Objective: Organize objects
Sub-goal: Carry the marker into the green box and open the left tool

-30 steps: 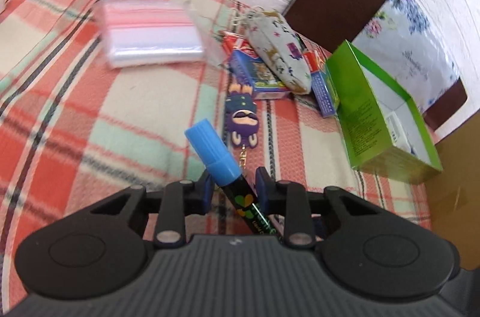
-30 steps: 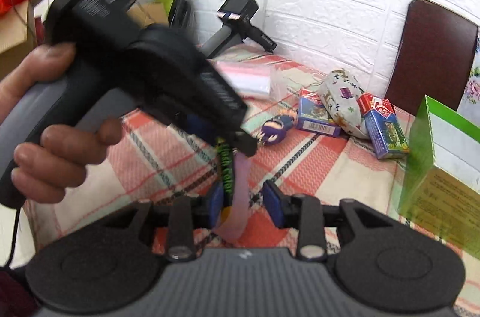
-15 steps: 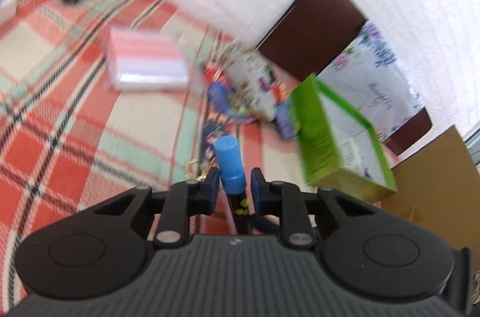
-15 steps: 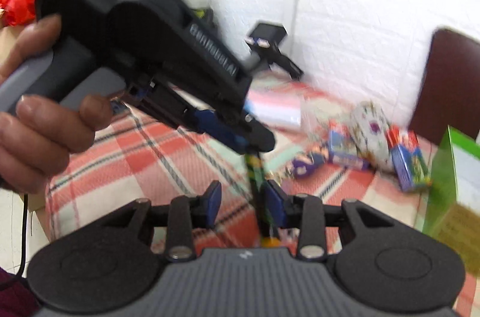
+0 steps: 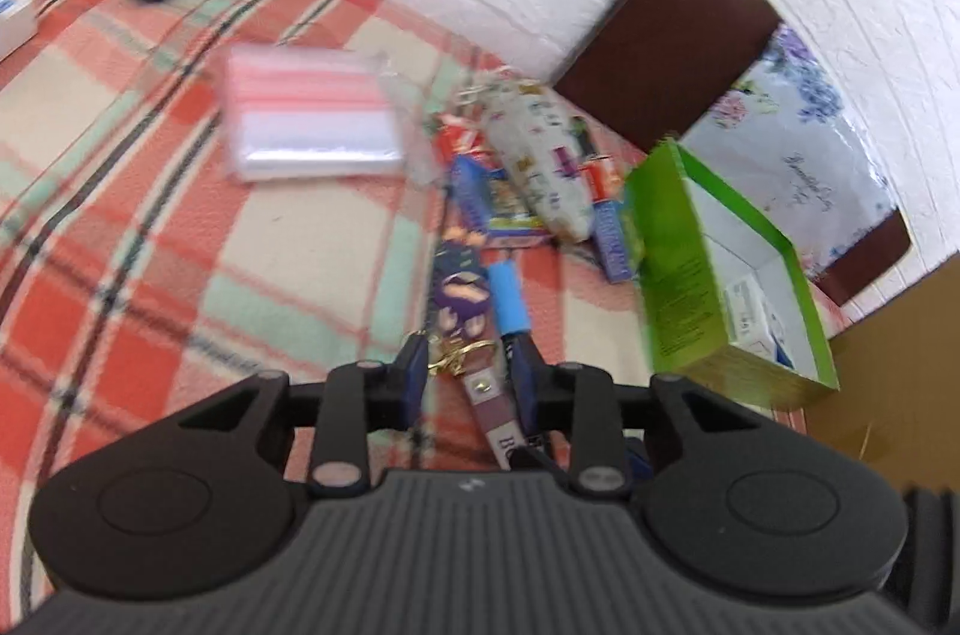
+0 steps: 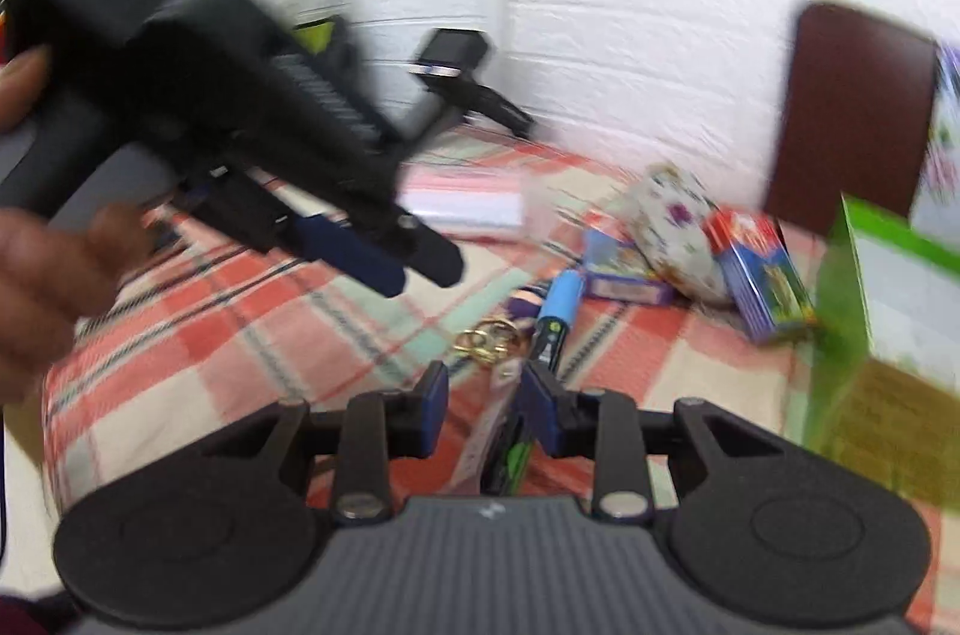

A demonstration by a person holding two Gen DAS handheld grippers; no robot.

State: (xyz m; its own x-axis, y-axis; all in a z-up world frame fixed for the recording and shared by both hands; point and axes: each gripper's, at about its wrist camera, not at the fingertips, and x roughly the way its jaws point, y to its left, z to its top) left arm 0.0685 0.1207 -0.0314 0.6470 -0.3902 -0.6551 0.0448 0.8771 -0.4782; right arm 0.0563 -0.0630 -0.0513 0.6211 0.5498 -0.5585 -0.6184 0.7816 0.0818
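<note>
Lying at lower centre of both views, the slim black marker [image 6: 549, 329] with its smooth blue cap rests beside a purple rubbery keychain [image 5: 459, 299]; the right gripper [image 6: 486, 410], jaws closing, has the barrel against its right pad, grip uncertain; the left gripper [image 5: 468, 371], jaws opening, holds nothing; woolly plaid desk [image 5: 150, 227] lies bare at left; glossy green carton [image 5: 678, 263] crowds the right edge.

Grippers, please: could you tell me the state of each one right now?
Left gripper: opening, nothing between its jaws.
Right gripper: closing, blue-capped marker between the jaws, not yet clamped.
</note>
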